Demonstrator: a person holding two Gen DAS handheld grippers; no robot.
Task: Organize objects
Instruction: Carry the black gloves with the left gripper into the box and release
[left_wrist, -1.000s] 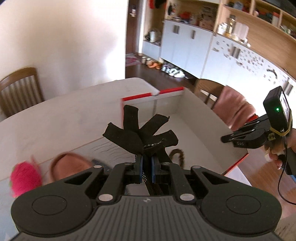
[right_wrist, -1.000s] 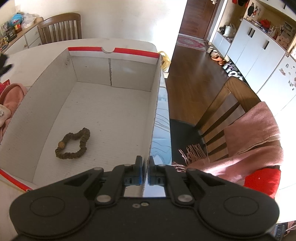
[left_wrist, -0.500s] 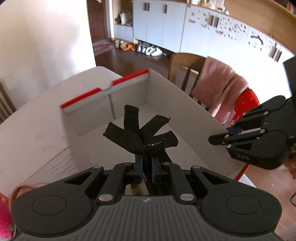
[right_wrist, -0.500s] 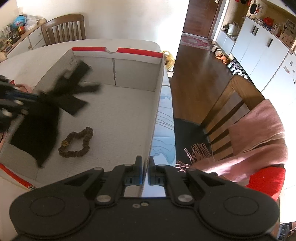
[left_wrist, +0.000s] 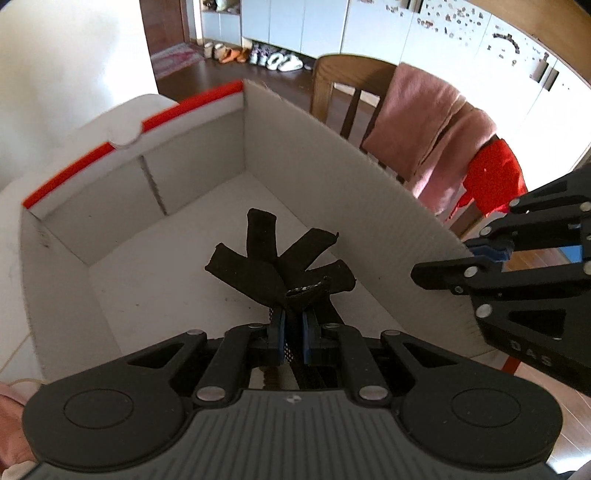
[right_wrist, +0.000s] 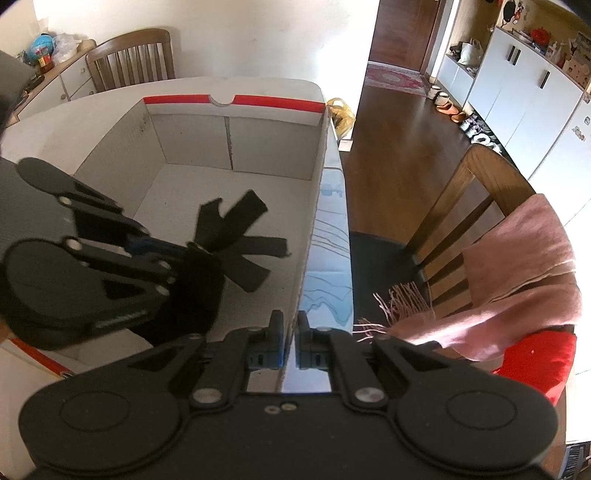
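A black glove (left_wrist: 280, 266) with spread fingers hangs inside the white cardboard box (left_wrist: 332, 177), and my left gripper (left_wrist: 293, 325) is shut on its cuff. In the right wrist view the glove (right_wrist: 236, 236) and the left gripper (right_wrist: 147, 243) sit low over the box floor, near the box's right wall. My right gripper (right_wrist: 290, 332) is shut on the top edge of that right wall of the box (right_wrist: 195, 140), near the front corner. It also shows at the right of the left wrist view as the right gripper (left_wrist: 487, 251). The box floor under the glove is hidden.
The box stands on a pale table (right_wrist: 55, 125), with a blue-patterned sheet (right_wrist: 328, 258) along its right side. A wooden chair (left_wrist: 351, 81) draped with a pink scarf (left_wrist: 432, 122) and a red cloth (left_wrist: 495, 177) stands right of the table. Pink fabric (left_wrist: 11, 417) lies at the left.
My left gripper carried the black glove from the table left of the box, over its wall and down inside, hiding the brown scrunchie on the floor. The right gripper stayed put.
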